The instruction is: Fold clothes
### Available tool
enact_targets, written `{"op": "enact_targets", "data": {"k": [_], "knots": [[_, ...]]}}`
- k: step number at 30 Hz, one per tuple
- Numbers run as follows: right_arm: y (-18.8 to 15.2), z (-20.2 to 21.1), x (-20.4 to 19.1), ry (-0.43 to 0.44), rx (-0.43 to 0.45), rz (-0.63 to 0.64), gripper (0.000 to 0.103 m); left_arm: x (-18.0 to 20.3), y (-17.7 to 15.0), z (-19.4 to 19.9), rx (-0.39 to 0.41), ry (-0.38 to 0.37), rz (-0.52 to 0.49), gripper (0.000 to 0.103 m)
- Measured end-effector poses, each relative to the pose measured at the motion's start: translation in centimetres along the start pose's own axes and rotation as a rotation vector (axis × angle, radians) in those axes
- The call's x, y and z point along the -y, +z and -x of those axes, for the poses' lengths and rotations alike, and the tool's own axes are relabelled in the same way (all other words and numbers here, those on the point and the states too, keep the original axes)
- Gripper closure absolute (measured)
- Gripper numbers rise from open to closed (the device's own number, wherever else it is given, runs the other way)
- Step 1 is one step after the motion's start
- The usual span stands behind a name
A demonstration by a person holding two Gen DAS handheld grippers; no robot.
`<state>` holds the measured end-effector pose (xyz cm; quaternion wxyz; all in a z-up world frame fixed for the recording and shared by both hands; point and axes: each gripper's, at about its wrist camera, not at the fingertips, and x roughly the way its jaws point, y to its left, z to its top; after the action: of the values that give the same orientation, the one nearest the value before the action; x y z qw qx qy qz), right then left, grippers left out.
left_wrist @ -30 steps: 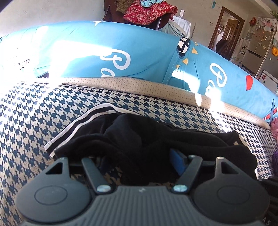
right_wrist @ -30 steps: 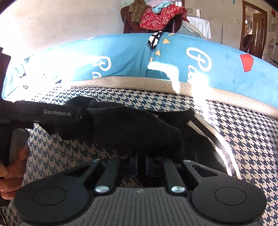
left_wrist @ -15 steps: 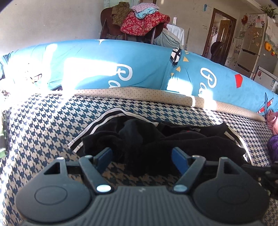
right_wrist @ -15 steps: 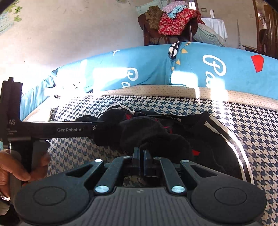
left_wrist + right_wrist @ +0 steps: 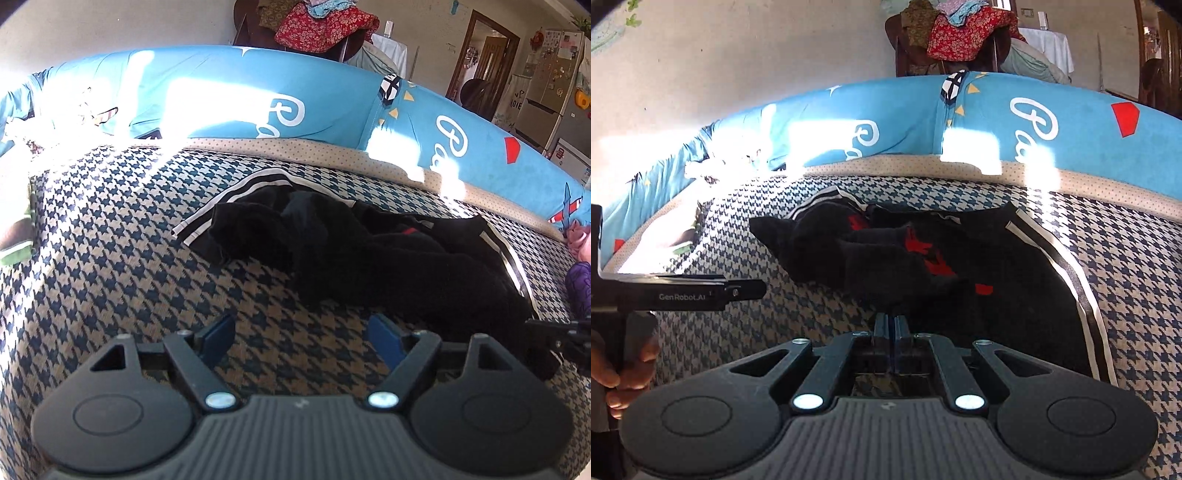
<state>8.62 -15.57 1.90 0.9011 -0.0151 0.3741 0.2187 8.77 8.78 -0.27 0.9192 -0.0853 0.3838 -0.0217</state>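
the black garment (image 5: 369, 251) is lying crumpled on the houndstooth bed cover (image 5: 110, 251), its long axis running left to right. the left gripper (image 5: 303, 332) is hovering spread wide, holding nothing, with the cloth just beyond and to its right. the right gripper (image 5: 891, 320) is sitting pressed together at the near hem; whether it is pinching cloth i cannot tell. it is looking the nearer one.

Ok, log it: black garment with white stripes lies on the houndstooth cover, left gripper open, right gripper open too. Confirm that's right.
One error: the right gripper is shut, its fingers pressed together in the right wrist view, at the garment's near edge. The rest stands: the black garment lies on the houndstooth cover and the left gripper is open.
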Motion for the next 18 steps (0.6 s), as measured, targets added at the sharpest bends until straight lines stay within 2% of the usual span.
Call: {"op": "enact_targets", "data": {"k": [3,5,7,11,16,18], "knots": [[-0.6,-1.4,-0.2,-0.019,-0.042,0.028,0.086,0.0,0.6,-1.8,0.016,0.002,-0.005,0.02],[-1.0,-2.2,-0.4,-0.028,-0.058,0.045,0.072,-0.3,1.2,-2.9,0.029,0.0,0.013,0.018],[-1.2,-2.9,-0.7,-0.046,-0.059,0.068,0.067,-0.8,1.7,-3.9,0.034,-0.016,0.046,0.014],[-1.4,-4.4,-1.7,-0.081,-0.052,0.114,0.053,-1.7,2.4,-5.8,0.029,-0.058,0.117,0.013],[-1.5,-7.0,-3.1,-0.145,-0.027,0.183,0.053,-1.6,2.7,-8.2,0.013,-0.08,0.158,0.013],[-1.4,-7.7,-3.0,-0.148,-0.034,0.163,0.053,-1.6,2.8,-9.1,0.007,-0.089,0.174,0.015]]}}
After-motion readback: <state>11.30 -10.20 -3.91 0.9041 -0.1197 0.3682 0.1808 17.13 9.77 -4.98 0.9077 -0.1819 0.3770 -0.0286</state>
